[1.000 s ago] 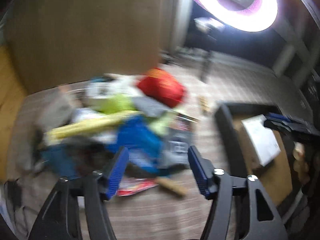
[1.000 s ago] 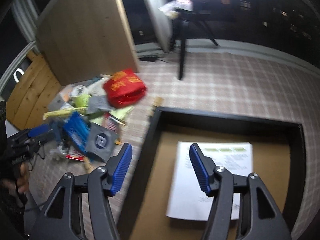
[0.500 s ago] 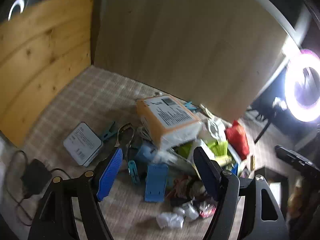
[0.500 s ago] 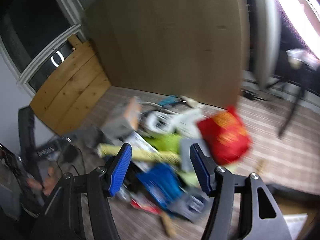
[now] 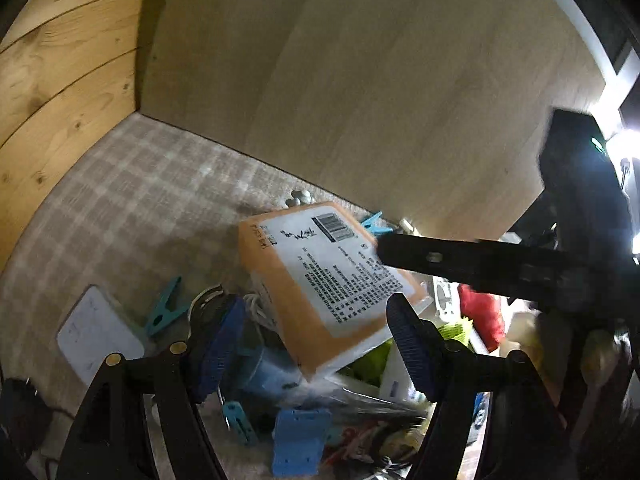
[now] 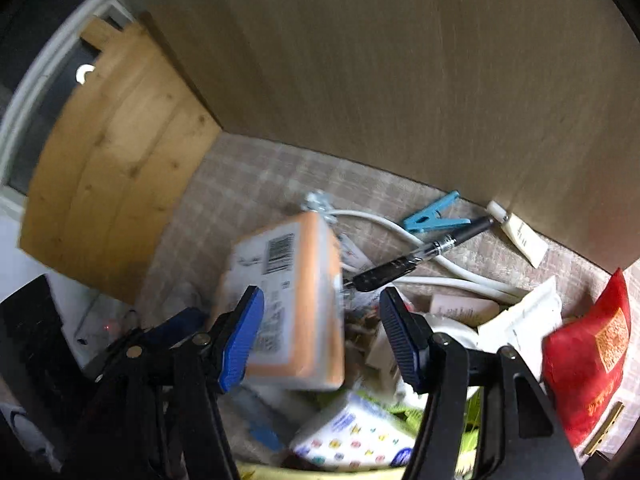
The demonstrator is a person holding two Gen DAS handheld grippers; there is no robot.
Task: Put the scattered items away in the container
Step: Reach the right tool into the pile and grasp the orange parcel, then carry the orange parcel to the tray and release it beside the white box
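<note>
An orange box with a white printed label [image 5: 320,280] lies tilted on top of a pile of scattered items on the checked cloth. My left gripper [image 5: 314,344] hovers over its near end with the jaws wide and both pads clear of it. My right gripper [image 6: 322,336] comes at the same box [image 6: 288,300] from the other side. Its jaws are closing with the box between them: the left pad overlaps the box's edge and the right pad stands apart. The right gripper's black frame [image 5: 520,268] reaches in from the right in the left wrist view. No container is in view.
The pile holds a red bag [image 6: 588,360], a black pen [image 6: 416,260], a white cable [image 6: 400,232], teal clothespins [image 5: 164,312], a patterned tissue pack [image 6: 352,440] and a blue plastic piece [image 5: 298,440]. A flat white box [image 5: 96,336] lies to the left. Wooden panels [image 5: 360,80] wall off the back.
Both views swung away from the black container with the paper sheet to the pile by the wooden panels. The orange box now sits close between both pairs of jaws.
</note>
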